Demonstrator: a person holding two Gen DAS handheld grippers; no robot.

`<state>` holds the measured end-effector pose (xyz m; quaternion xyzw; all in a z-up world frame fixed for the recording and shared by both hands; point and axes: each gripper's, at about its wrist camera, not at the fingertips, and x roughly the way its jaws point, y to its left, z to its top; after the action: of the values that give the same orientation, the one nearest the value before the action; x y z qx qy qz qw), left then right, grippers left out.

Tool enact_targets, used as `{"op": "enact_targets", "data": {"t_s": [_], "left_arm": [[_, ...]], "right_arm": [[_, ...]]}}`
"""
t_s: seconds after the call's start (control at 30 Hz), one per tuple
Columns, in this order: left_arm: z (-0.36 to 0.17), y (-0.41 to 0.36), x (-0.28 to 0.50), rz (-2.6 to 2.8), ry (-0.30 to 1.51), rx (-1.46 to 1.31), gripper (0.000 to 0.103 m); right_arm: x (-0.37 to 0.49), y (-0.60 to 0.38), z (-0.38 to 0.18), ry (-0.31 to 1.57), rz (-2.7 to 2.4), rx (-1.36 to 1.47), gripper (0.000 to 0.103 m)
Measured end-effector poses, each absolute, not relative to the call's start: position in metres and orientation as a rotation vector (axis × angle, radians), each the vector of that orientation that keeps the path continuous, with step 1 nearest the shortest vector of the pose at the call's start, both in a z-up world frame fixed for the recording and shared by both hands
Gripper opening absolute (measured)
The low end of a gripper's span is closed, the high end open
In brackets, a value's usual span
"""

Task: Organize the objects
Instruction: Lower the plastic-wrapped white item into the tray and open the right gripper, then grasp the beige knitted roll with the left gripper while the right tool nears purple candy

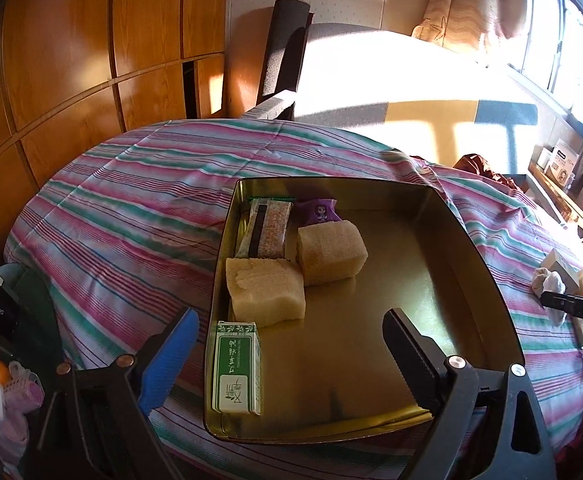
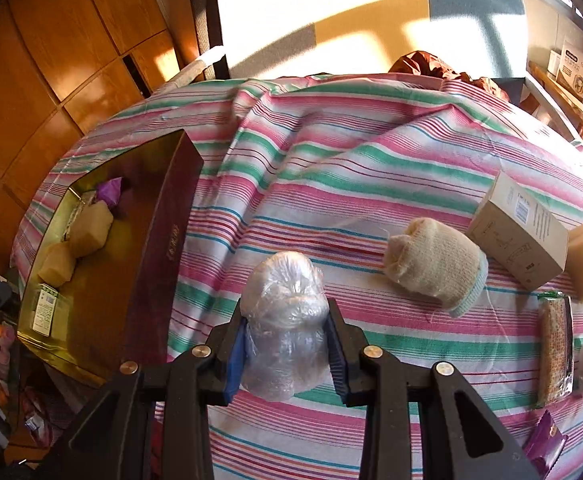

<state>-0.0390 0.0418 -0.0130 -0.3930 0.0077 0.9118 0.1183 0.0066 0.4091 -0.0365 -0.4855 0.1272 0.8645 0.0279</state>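
The left gripper (image 1: pixel 291 344) hung over the gold tin (image 1: pixel 487 264), jaws wide and empty. A green box (image 1: pixel 236 366), two sponge blocks (image 1: pixel 265 292) and wrapped snacks (image 1: pixel 269 228) lined the tin's left wall; the right half of its floor lay bare. The right gripper (image 2: pixel 287 344) pinched a clear plastic bundle (image 2: pixel 283 308) over the striped cloth (image 2: pixel 331 168), right of the tin's wall.

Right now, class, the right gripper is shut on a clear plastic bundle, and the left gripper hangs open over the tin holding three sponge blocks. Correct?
Not quite: the tin holds two sponge blocks, as the left wrist view shows. The right gripper is shut on the plastic bundle, and the left gripper hangs open.
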Motion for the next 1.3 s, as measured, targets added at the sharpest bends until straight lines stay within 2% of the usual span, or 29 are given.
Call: {"op": "enact_targets", "data": {"t_s": [0.37, 0.5, 0.9, 0.97, 1.03, 1.1, 1.17, 1.23, 1.3], "left_arm": [[-0.007, -0.009, -0.04, 2.721, -0.162, -1.143, 0.095], [-0.008, -0.034, -0.039, 2.769, -0.208, -1.15, 0.098], [-0.027, -0.076, -0.039, 2.818, -0.307, -1.239, 0.099], [-0.027, -0.076, -0.039, 2.818, -0.302, -1.238, 0.099], [-0.028, -0.076, -0.039, 2.826, -0.294, -1.237, 0.099], [-0.028, -0.076, -0.039, 2.826, -0.289, -1.241, 0.099], [-0.029, -0.076, -0.04, 2.819, -0.295, -1.245, 0.099], [-0.029, -0.074, -0.039, 2.821, -0.289, -1.245, 0.099], [-0.028, -0.072, -0.038, 2.812, -0.285, -1.239, 0.098]], "right_arm": [[-0.023, 0.305, 0.0, 0.459, 2.917, -1.532, 0.035], [-0.045, 0.252, -0.014, 0.471, 2.954, -1.653, 0.035], [-0.077, 0.145, -0.079, 0.507, 2.851, -1.998, 0.037], [-0.077, 0.136, -0.085, 0.563, 2.842, -2.055, 0.039], [-0.075, 0.132, -0.087, 0.601, 2.846, -2.073, 0.047], [-0.072, 0.131, -0.083, 0.577, 2.867, -2.062, 0.048], [-0.068, 0.133, -0.079, 0.553, 2.881, -2.043, 0.056], [-0.065, 0.137, -0.073, 0.531, 2.906, -2.0, 0.074], [-0.059, 0.141, -0.064, 0.502, 2.941, -1.94, 0.079]]}}
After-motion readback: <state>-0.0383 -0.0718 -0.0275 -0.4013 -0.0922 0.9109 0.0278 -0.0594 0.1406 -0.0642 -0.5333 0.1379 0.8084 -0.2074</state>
